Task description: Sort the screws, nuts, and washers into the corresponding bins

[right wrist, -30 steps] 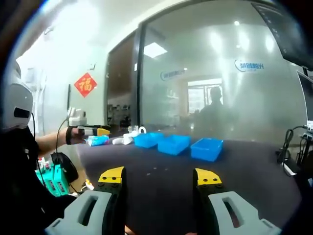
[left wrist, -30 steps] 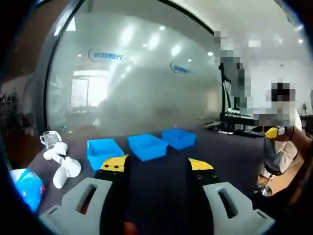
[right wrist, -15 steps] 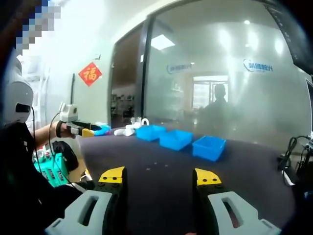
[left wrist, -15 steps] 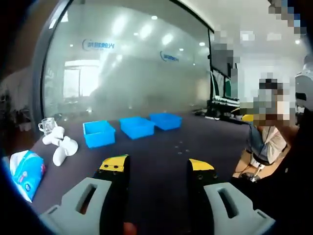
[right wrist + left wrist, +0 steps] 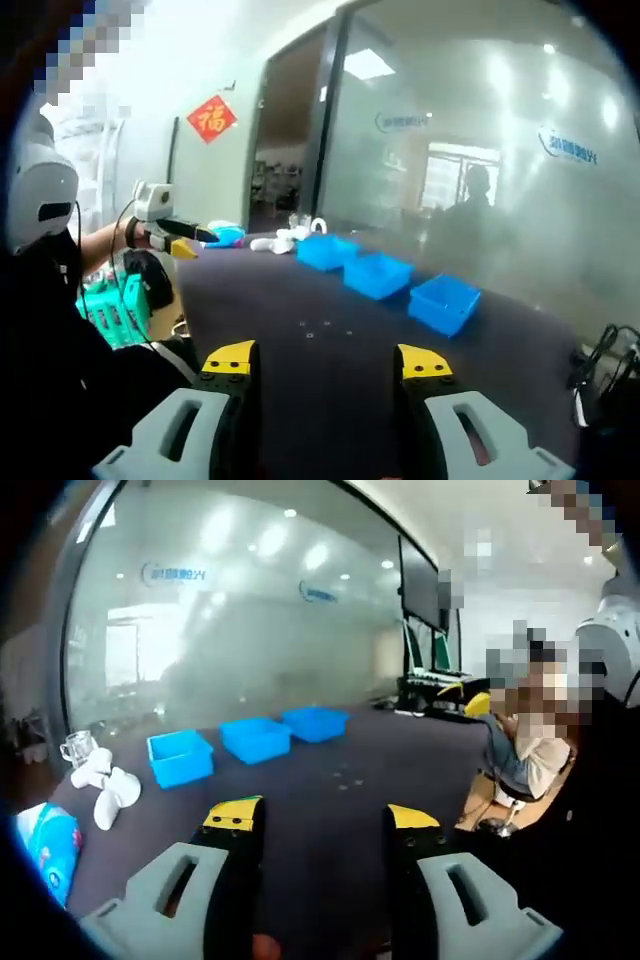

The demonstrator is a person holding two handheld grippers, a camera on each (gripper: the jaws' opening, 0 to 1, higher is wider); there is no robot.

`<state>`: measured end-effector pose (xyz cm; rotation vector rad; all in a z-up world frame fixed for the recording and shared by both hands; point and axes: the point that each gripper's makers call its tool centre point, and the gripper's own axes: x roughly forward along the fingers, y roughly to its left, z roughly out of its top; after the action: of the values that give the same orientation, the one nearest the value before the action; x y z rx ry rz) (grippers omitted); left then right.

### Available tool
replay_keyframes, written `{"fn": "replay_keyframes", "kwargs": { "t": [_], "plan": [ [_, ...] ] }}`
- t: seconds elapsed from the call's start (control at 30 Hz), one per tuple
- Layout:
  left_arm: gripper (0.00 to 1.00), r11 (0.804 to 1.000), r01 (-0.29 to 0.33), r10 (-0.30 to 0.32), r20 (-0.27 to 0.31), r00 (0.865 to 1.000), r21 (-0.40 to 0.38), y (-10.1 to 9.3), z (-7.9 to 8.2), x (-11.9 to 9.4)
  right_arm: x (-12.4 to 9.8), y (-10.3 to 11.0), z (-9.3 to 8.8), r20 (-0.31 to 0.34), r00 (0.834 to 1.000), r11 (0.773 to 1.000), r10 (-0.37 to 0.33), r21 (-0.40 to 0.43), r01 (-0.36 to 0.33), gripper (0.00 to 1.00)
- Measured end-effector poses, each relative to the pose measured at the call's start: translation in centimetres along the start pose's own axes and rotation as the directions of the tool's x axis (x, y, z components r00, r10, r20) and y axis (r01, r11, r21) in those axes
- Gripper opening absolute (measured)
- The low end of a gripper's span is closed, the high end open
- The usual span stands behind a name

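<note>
Left gripper [image 5: 322, 818]: jaws apart, nothing between them, held above the dark surface [image 5: 330, 810]. Right gripper [image 5: 328, 360]: same, jaws apart and empty over the surface.

Diff vs 1 s ago: both cameras have swung. In the left gripper view the bins now sit further left and smaller than before, and more of the bare surface shows ahead of the jaws. In the right gripper view the bins have shifted right and the hardware is now nearer the jaws. Bins themselves look unmoved on the surface; it's the view that changed.

Hardware: small loose pieces [image 5: 350, 778] lie scattered on the surface ahead of the left jaws, well short of the bins. Same cluster [image 5: 327, 326] appears in the right gripper view, between the jaws and the bins. Too small to tell screws from nuts from washers.

Containers: three blue bins in a row — near bin [image 5: 180, 758], middle bin [image 5: 256, 738], far bin [image 5: 316, 722]. Contents not readable; the interiors seen look blue only.

Beside the near bin: white objects [image 5: 106, 792], a clear glass cup [image 5: 76, 748], a blue packet [image 5: 48, 846] at the surface edge.

The left gripper also shows in the right gripper view at left, held by the person's hand [image 5: 148, 236].
</note>
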<state>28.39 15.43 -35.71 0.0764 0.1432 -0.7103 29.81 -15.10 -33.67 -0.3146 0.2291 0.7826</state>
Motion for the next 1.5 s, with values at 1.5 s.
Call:
{"fn": "replay_keyframes", "kwargs": {
  "t": [1.5],
  "plan": [
    [0.45, 1.000, -0.007, 0.008, -0.031, 0.999, 0.030, -0.6, 0.5, -1.6, 14.4, 4.7, -2.4, -0.678, 0.631, 0.693, 0.378, -0.245, -0.679, 0.35]
  ]
}}
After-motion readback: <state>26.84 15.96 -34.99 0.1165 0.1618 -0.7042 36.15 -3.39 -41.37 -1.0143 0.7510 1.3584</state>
